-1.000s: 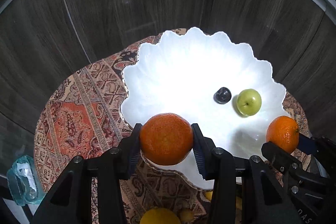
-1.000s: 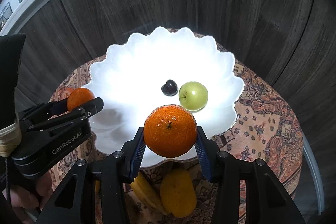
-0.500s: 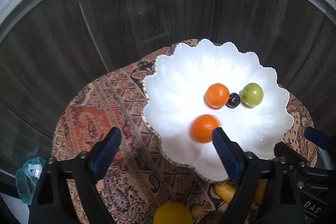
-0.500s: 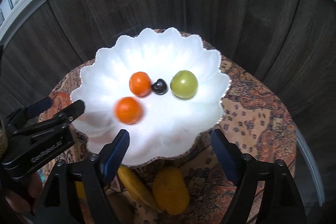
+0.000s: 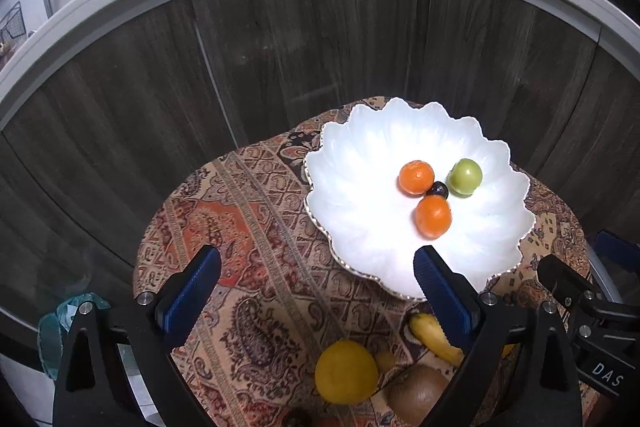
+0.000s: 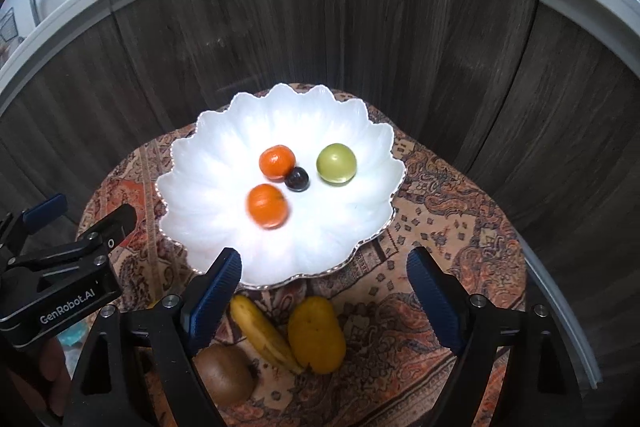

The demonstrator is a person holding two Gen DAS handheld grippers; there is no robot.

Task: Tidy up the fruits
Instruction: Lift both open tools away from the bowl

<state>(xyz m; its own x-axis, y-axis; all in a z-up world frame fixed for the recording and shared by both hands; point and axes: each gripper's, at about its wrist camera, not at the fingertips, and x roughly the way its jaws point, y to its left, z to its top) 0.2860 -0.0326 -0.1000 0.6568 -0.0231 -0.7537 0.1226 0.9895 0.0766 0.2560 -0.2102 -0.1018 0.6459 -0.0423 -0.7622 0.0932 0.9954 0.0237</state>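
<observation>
A: What is seen in the scalloped white glass bowl (image 6: 192,163)?

B: Two round orange tangerines are lying in it, the far one (image 6: 277,163) touching a small dark plum (image 6: 297,179), the near one (image 6: 267,205) slightly blurred. A smooth green apple (image 6: 336,163) is set just beside the plum. The bowl is carried on a paisley-patterned cloth (image 5: 240,227) over the tabletop.

A: And outside the bowl?

B: A yellow banana (image 6: 262,331), an oblong yellow fruit (image 6: 316,335) and a brown kiwi (image 6: 224,375) are laid near the bowl's front rim.

A: How are the fingers held?

B: The left gripper (image 5: 316,291) and right gripper (image 6: 324,291) are both opening, fingers spread wide, nothing between them.

A: Any writing?

B: "GenRobot.AI" is read on the left gripper's body, "DAS" on the right one's.
</observation>
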